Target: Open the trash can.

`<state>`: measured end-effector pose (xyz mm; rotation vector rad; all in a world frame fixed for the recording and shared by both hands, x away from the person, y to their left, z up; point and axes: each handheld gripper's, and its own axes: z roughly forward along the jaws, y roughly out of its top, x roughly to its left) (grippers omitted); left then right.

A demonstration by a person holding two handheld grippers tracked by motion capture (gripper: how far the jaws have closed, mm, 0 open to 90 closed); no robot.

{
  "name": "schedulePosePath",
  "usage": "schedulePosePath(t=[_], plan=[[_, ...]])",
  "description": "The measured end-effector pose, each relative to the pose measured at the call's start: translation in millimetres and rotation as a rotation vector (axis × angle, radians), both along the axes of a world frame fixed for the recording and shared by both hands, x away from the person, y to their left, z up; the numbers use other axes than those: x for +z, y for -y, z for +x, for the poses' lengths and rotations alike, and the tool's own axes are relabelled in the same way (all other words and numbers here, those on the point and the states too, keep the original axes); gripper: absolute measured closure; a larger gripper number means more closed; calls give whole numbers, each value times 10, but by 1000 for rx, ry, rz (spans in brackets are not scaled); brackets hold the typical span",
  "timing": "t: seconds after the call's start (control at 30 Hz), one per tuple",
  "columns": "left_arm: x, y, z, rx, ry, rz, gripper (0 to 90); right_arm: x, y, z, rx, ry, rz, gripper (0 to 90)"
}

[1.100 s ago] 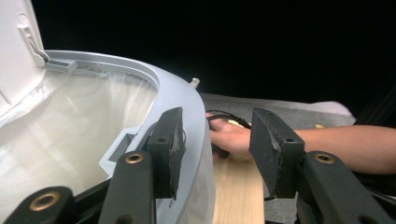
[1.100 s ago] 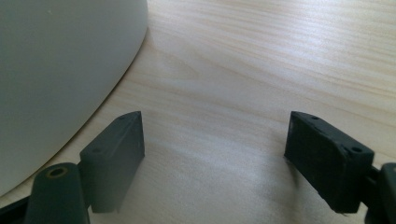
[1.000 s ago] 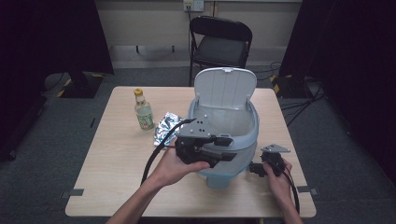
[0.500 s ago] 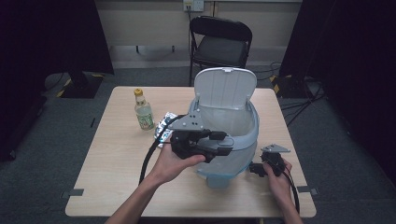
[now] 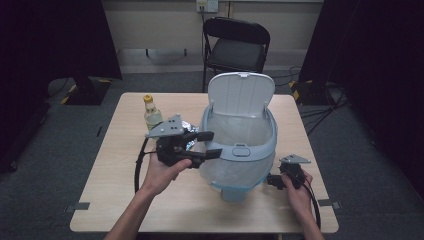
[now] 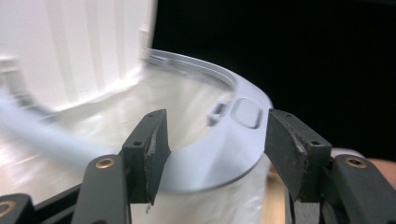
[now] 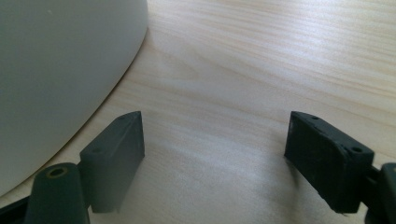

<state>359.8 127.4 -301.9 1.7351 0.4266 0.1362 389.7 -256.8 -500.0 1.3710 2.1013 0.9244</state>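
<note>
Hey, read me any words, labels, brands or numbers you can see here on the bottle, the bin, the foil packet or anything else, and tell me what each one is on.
None can be read.
bottle: its label is too small to read.
foil packet: no print can be made out.
bin: plain lid and rim, no lettering.
wall outlet: no readable marking.

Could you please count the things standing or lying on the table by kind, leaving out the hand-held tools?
Bins with an open lid: 1, the pale blue bin
Bottles: 1, the yellow-capped bottle
Crumpled foil wrappers: 1, the foil wrapper
Total: 3
</note>
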Motion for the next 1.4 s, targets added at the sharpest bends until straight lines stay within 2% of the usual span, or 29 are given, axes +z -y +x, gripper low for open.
schedulePosePath(t=[0.07,0.13,0.27,0.37,0.4,0.47,0.53,0.6,0.63,0.7,0.8,0.87,0.93,1.1,1.2,1.23,1.3,1.4], plan=[[-19,-134,31,26,-3,-5,390,0,0,0,0,0,0,187],[-42,-275,55,59,-9,-26,390,0,0,0,0,0,0,187],[-145,-525,143,141,-31,-23,395,0,0,0,0,0,0,187],[-310,-663,258,187,-74,-2,398,0,0,0,0,0,0,188],[-360,-692,298,194,-88,22,397,0,0,0,-1,0,0,188],[-435,-712,343,214,-105,62,392,0,-1,-1,-3,-1,0,187],[-543,-724,404,236,-130,76,386,0,-2,-2,-4,-1,0,187],[-649,-700,477,259,-138,120,384,0,-2,-2,-4,-1,0,187],[-729,-687,533,267,-150,146,374,0,-2,-2,-4,-1,0,187],[-876,-670,619,284,-190,165,365,0,-2,-2,-4,-1,0,187],[-1079,-634,746,303,-222,230,344,1,-2,-2,-4,-2,1,187],[-1170,-609,818,298,-226,259,310,1,-2,-2,-4,-1,1,187],[-1235,-568,869,304,-234,259,305,1,-2,-1,-4,-2,1,187],[-1378,-512,952,313,-252,329,289,0,-2,-2,-4,-1,1,187],[-1463,-522,1005,337,-293,348,299,1,-2,-2,-4,-1,1,187],[-1479,-527,1011,340,-307,349,316,0,-2,-2,-4,-1,0,187],[-1523,-547,1003,367,-308,334,324,1,-2,-2,-4,-2,1,187],[-1584,-555,1015,387,-304,344,332,0,-2,-1,-4,-1,0,187]])
